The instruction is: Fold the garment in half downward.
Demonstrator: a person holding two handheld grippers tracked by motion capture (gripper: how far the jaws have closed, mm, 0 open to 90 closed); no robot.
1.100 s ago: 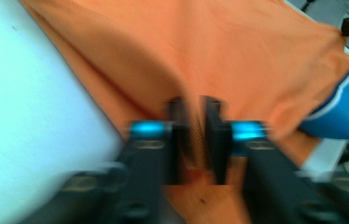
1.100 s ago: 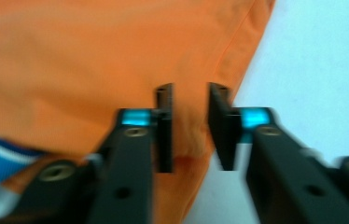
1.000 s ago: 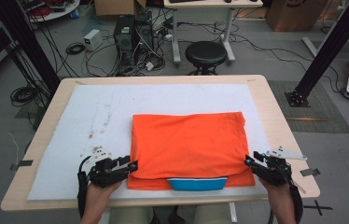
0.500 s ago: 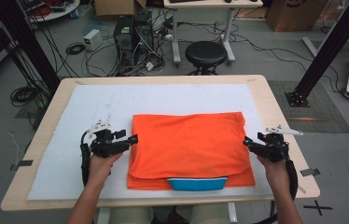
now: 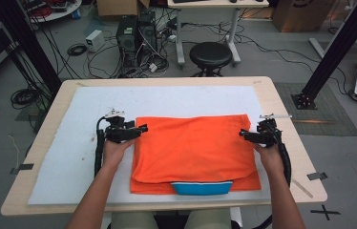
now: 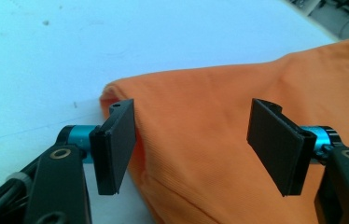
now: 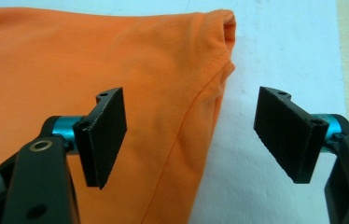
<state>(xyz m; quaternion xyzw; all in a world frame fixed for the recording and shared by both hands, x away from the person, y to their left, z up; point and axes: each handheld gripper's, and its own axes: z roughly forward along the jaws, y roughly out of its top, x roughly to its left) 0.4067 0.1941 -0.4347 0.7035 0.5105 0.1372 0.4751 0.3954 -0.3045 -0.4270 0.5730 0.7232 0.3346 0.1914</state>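
Note:
An orange shirt (image 5: 193, 148) lies folded on the white mat (image 5: 71, 143), and a blue part (image 5: 200, 187) shows under its near edge. My left gripper (image 5: 141, 129) is at the shirt's far left corner. Its jaws have just been opening and stand open (image 6: 191, 126) over the orange cloth (image 6: 210, 140), with the pads (image 6: 116, 140) clear of it. My right gripper (image 5: 242, 134) is at the far right corner. It too has just been opening and is open (image 7: 191, 121), with the shirt's hemmed edge (image 7: 205, 107) lying below the gap, not pressed.
The mat covers most of the wooden table (image 5: 291, 143), which has bare margins at the sides. Beyond the far edge stand a black stool (image 5: 210, 55), a computer tower (image 5: 136, 36) and floor cables. A black frame post (image 5: 339, 43) rises at the right.
Both hands moved from the shirt's near corners away from the person to its far corners. A layer of the shirt now lies folded over, and both pairs of jaws have opened wider.

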